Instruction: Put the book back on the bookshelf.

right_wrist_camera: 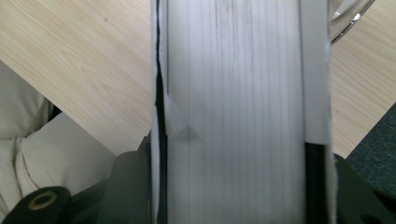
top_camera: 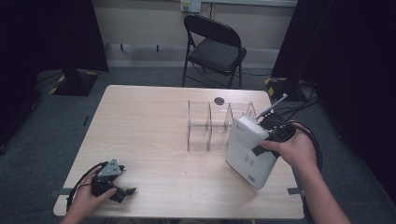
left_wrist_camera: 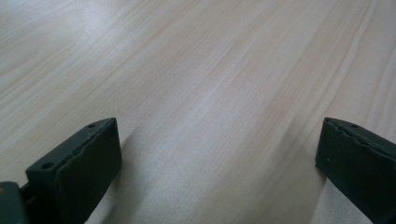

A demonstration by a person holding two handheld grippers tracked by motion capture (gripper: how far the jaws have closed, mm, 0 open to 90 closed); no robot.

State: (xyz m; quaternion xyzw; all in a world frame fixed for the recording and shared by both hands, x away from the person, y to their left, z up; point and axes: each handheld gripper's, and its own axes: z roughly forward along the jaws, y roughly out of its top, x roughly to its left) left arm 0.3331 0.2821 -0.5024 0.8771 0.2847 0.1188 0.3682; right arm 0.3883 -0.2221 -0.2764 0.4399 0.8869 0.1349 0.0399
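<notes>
Left tool [top_camera: 122,188] rests on the counter's [top_camera: 149,116] near-left corner, jaws wide, nothing between. Right tool [top_camera: 261,145] clamped on a thick white book [top_camera: 247,151], held tilted over the counter's right side, page edges facing its camera, just beside a clear acrylic divider rack [top_camera: 210,126]. Light wood top, grey carpet, black folding chair [top_camera: 215,46] behind.

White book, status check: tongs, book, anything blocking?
Right tongs shut on white book, tilted beside clear organizer. Left tongs open, resting on table. Nothing blocking.
</notes>
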